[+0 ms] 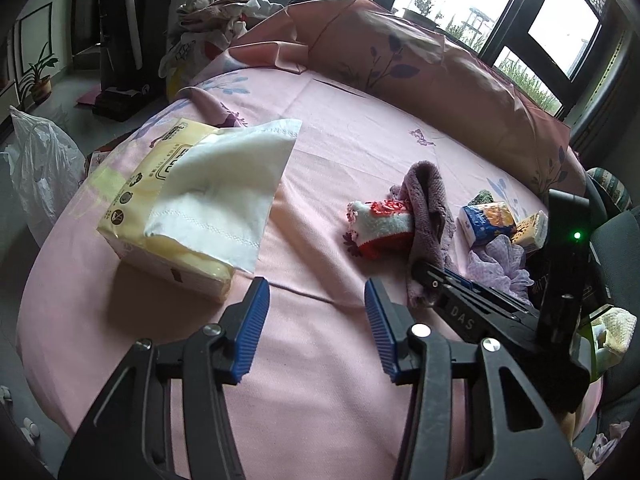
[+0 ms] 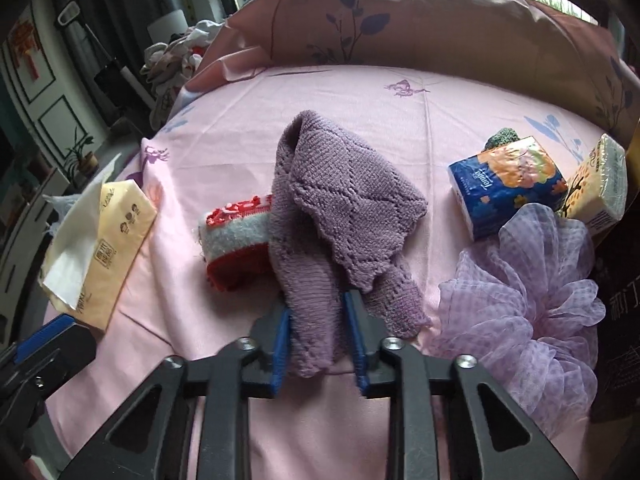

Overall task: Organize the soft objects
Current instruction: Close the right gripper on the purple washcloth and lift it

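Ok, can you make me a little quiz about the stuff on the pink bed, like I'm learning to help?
1. True or false: the right claw is shut on the purple knitted cloth.
2. What lies against the cloth's left side? A) a red and white sock B) a green ball C) a shoe
3. Fill in: a white ____ sticks out of the yellow tissue pack.

Key: 1 true; 2 A; 3 tissue.

Daylight is admitted through dark-framed windows [image 1: 556, 20] behind the bed. A potted plant [image 1: 38, 76] is seen on the grey floor [image 1: 68, 92].
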The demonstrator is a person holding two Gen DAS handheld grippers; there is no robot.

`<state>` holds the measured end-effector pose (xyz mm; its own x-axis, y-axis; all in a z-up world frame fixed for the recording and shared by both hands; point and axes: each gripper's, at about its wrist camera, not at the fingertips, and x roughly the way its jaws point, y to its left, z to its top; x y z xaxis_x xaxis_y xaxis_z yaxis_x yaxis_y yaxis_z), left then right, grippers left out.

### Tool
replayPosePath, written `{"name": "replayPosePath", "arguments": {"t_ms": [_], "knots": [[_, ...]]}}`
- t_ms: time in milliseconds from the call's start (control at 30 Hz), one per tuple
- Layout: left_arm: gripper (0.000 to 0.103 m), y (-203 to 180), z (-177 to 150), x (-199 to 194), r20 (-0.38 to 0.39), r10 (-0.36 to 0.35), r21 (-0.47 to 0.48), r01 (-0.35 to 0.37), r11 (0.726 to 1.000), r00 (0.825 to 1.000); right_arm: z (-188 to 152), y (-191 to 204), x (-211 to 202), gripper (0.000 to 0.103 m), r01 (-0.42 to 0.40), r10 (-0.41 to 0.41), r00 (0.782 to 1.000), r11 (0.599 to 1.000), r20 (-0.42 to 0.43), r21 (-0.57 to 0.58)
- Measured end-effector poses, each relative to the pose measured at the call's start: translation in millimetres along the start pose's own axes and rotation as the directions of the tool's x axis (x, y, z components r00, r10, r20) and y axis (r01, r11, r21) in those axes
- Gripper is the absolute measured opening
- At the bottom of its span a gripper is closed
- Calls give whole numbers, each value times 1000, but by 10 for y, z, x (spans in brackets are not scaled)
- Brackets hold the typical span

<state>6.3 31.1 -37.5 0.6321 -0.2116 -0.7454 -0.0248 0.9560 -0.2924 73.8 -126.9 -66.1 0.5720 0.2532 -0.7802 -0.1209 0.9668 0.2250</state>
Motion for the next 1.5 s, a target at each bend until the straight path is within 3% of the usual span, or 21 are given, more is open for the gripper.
{"name": "replayPosePath", "arguments": {"t_ms": [133, 233, 333, 433, 567, 600, 667, 767, 867, 1000, 1133, 1267, 1333, 1367, 1400, 1467, 1500], "knots": [[48, 99, 26, -10, -2, 0, -32, 0, 999, 1000, -22, -26, -163, 8, -60, 60, 998, 998, 7, 36], [48, 158, 49, -19, -1, 3, -56, -3, 998, 1000, -95, 34, -464, 8, -170, 168, 985, 984, 46, 42], [48, 186, 76, -10, -17, -25, -73, 23, 997, 1000, -210, 112, -768, 8, -284, 281, 958, 958, 62, 39], [48, 177, 83, -14, -24, -27, -67, 25, 997, 999, -289, 223, -1033, 8, -346, 345, 935, 938, 77, -2], [48, 170, 84, -13, -31, -32, -79, 29, 996, 999, -331, 226, -1162, 8, -496, 493, 868, 867, 58, 41], [48, 165, 82, -3, -37, -35, -79, 32, 996, 999, -335, 223, -1139, 8, -505, 503, 863, 862, 48, 50], [48, 139, 72, 29, -58, -37, -66, 33, 997, 998, -344, 182, -1039, 8, -488, 488, 873, 868, 21, 92], [50, 77, 34, 95, -96, -31, -34, 28, 999, 995, -355, 77, -827, 8, -486, 497, 867, 858, -29, 163], [50, -1, -14, 183, -136, -33, 0, 33, 999, 990, -356, -8, -641, 8, -360, 378, 923, 913, -66, 192], [50, -89, -57, 255, -166, -54, 34, 61, 998, 985, -365, -121, -424, 8, -276, 311, 941, 933, -131, 231], [50, -108, -69, 278, -170, -51, 46, 60, 997, 984, -366, -143, -357, 8, -176, 211, 961, 966, -178, 191], [50, -108, -73, 306, -185, -61, 28, 68, 997, 981, -334, -106, -574, 9, -159, 171, 971, 984, -165, 81], [50, -151, -71, 338, -192, -74, 35, 82, 996, 979, -310, -119, -772, 19, -144, 148, 982, 989, -116, 39], [50, -165, -67, 357, -199, -78, 38, 88, 995, 977, -280, -126, -848, 37, -141, 143, 985, 990, -92, 31], [50, -180, -64, 381, -206, -83, 38, 92, 995, 975, -241, -134, -903, 61, -137, 139, 988, 990, -72, 25], [49, -209, -49, 429, -218, -90, 36, 100, 994, 972, -122, -130, -948, 82, -129, 129, 991, 992, -42, 9], [49, -221, -42, 447, -220, -97, 33, 106, 994, 971, -49, -116, -946, 83, -120, 120, 992, 993, -33, -1]]}}
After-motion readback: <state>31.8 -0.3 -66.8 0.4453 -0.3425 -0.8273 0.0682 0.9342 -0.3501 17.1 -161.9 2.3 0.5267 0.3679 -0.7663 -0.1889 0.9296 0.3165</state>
